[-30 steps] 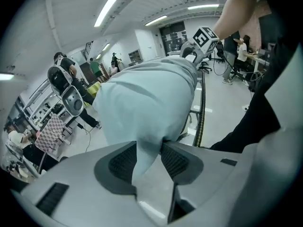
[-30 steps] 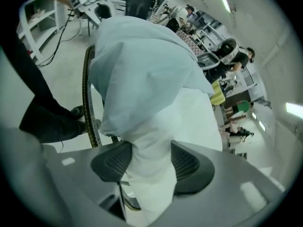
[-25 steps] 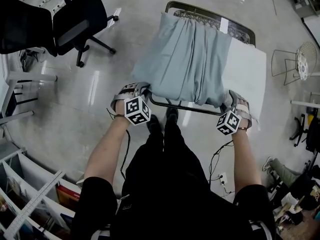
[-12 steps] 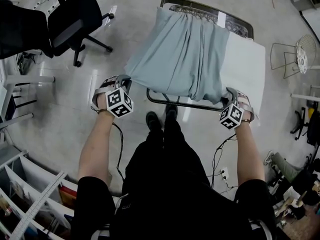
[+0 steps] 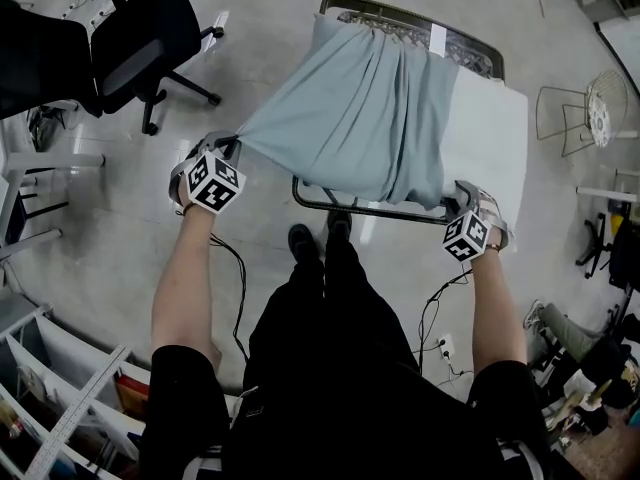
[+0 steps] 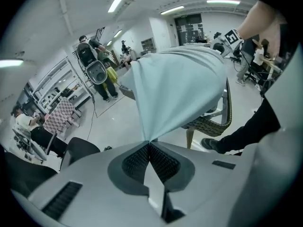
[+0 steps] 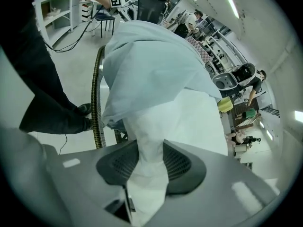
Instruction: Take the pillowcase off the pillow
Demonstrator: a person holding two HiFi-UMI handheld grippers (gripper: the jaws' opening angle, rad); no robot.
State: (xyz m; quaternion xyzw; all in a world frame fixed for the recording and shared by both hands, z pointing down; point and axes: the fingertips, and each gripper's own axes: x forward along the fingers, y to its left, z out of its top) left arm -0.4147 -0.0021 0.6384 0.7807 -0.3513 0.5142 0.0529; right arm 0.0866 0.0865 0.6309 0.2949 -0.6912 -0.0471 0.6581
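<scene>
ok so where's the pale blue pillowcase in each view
Head view: pale blue fabric pillowcase upper centre, one corner stretched left to the left tool.
Left gripper view: centre, fanning up from the shut tool.
Right gripper view: upper centre, above the white pillow.
Shared landmark: the woven metal-framed chair beneath it.

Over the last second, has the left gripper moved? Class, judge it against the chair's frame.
Yes. The left gripper, shut on a corner of the pillowcase, has moved left, away from the chair frame and towards the black office chair.
</scene>
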